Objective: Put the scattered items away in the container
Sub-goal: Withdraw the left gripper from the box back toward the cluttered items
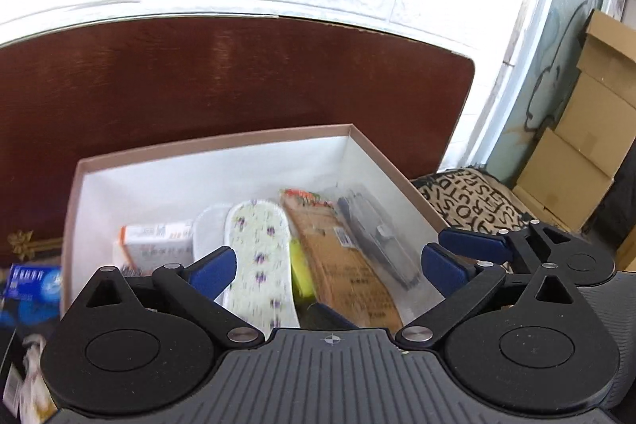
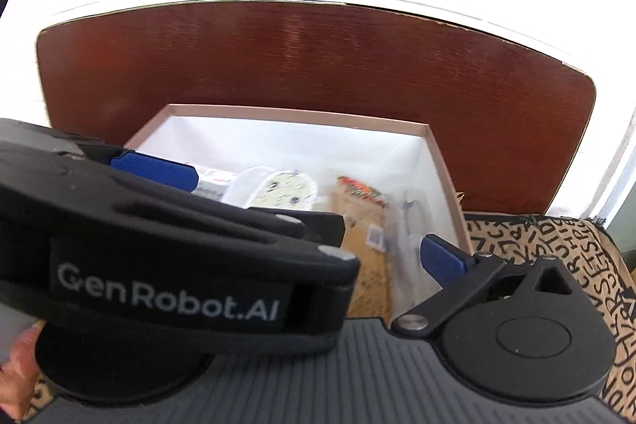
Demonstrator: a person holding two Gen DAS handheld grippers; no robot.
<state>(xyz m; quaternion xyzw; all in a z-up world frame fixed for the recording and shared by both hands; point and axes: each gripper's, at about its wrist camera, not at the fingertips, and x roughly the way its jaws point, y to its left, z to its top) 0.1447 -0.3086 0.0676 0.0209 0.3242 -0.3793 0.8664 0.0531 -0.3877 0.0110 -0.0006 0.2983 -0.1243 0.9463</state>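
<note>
The left tool (image 1: 324,263) is hovering over the near side of the open cardboard box (image 1: 216,145), its blue-padded fingers (image 1: 212,271) standing wide apart and gripping nothing. The box is sitting against a dark reddish-brown wooden panel (image 1: 238,74), with a letter-printed cloth (image 1: 473,201) lying just beside its right wall. Inside the box, a floral insole (image 1: 260,257) is lying lengthwise over a plain white one (image 1: 208,229); a small orange-and-white carton (image 1: 157,239) is resting to their left, a brown printed packet (image 1: 349,265) to their right, with a yellow item (image 1: 300,271) showing between insole and packet, and a clear-wrapped grey item (image 1: 377,237) is lying along the right wall. A blue package (image 1: 31,283) is remaining outside the box, near its left wall. The right tool (image 2: 302,257) is hanging over the box's near right corner; only its right blue finger (image 2: 441,259) is showing, the left tool's body covering the other, so its opening cannot be told.
</note>
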